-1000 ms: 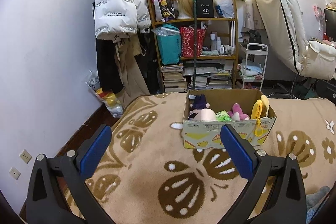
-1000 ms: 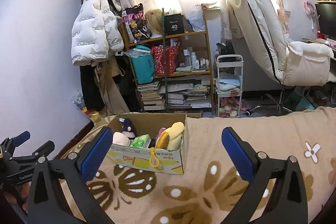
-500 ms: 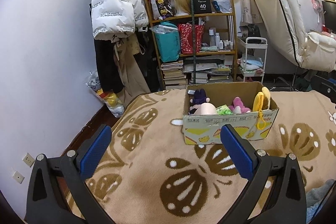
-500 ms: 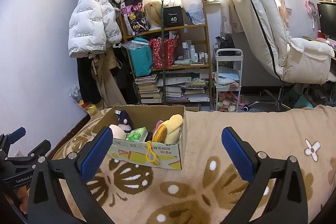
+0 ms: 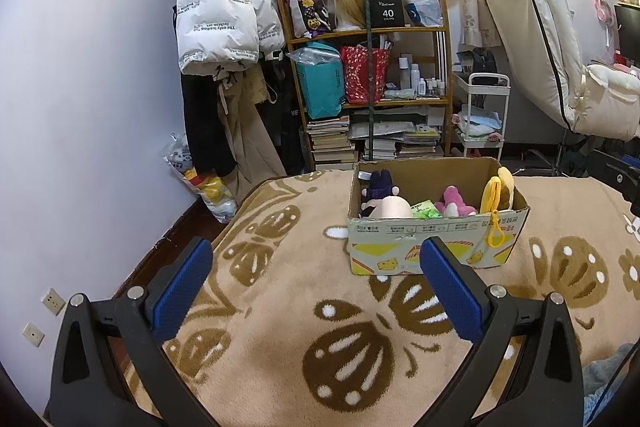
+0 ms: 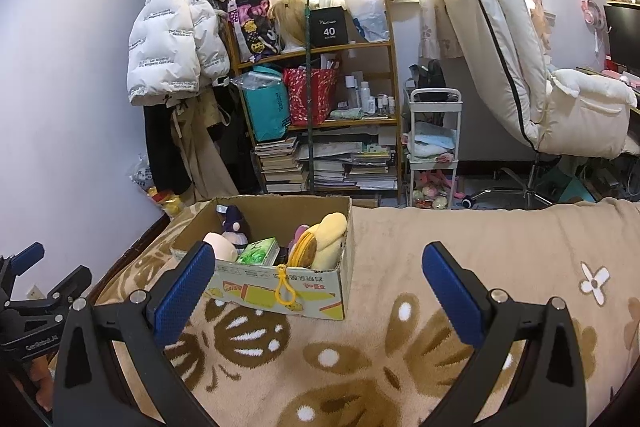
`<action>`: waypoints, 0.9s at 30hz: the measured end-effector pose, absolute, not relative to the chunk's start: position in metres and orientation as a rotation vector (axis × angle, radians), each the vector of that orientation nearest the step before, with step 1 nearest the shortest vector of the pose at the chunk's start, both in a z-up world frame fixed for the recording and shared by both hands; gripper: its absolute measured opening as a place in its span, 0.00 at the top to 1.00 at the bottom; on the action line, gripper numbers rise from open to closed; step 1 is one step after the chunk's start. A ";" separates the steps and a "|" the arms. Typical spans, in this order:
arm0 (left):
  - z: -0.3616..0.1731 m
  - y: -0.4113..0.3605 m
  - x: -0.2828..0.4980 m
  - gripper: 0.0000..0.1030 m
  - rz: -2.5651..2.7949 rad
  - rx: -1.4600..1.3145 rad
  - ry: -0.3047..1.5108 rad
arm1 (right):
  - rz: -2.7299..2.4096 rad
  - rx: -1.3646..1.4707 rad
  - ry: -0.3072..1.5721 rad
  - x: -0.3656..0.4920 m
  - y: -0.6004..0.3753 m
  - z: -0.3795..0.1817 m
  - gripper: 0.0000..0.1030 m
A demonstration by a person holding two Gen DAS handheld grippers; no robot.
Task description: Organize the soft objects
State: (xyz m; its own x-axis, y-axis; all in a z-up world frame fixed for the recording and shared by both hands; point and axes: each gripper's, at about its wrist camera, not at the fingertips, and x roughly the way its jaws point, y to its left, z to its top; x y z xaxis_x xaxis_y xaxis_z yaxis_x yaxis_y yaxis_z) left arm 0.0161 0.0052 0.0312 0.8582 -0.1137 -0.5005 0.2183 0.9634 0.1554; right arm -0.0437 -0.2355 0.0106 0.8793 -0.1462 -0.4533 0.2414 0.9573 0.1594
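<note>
A cardboard box [image 5: 434,247] stands on a beige blanket with brown patterns [image 5: 312,339]. It holds several soft toys: a purple one [image 5: 380,185], a pale pink round one [image 5: 387,207], a green packet [image 5: 427,209], a pink plush [image 5: 453,201] and a yellow plush [image 5: 496,193] with a yellow clip hanging over the front wall. My left gripper [image 5: 316,283] is open and empty, short of the box. My right gripper [image 6: 316,287] is open and empty, with the box [image 6: 280,287] ahead to the left. The left gripper also shows in the right wrist view [image 6: 28,291].
A cluttered wooden shelf [image 5: 370,99] with books and bags stands behind the bed. A white puffer jacket [image 5: 220,7] hangs on the left wall. A white trolley [image 6: 434,143] and a cream reclining chair [image 6: 520,75] stand to the right.
Both grippers have drawn back and risen slightly, so the box sits a little farther off and more of the room shows. Both stay open and empty.
</note>
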 end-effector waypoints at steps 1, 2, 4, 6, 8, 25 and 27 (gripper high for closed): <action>0.031 0.005 0.016 0.01 -0.178 0.208 0.512 | -0.207 0.217 0.457 -0.044 -0.236 0.009 0.00; 0.031 0.006 0.015 0.01 -0.181 0.204 0.513 | -0.211 0.216 0.458 -0.044 -0.237 0.009 0.00; 0.032 0.007 0.015 0.01 -0.180 0.195 0.511 | -0.213 0.213 0.463 -0.043 -0.238 0.007 0.00; 0.033 0.009 0.016 0.01 -0.176 0.188 0.509 | -0.211 0.210 0.466 -0.043 -0.238 0.007 0.00; 0.034 0.011 0.016 0.01 -0.172 0.182 0.506 | -0.213 0.207 0.466 -0.042 -0.238 0.007 0.00; 0.036 0.014 0.017 0.01 -0.186 0.163 0.501 | -0.215 0.199 0.470 -0.041 -0.237 0.007 0.00; 0.035 0.014 0.017 0.01 -0.194 0.164 0.502 | -0.213 0.202 0.472 -0.041 -0.236 0.008 0.00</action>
State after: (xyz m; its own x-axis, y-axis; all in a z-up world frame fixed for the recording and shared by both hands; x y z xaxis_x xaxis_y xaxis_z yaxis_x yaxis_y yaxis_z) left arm 0.0172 0.0140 0.0354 0.8589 -0.1440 -0.4915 0.2242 0.9685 0.1082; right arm -0.0406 -0.2361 0.0079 0.8695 -0.1560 -0.4686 0.2489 0.9579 0.1429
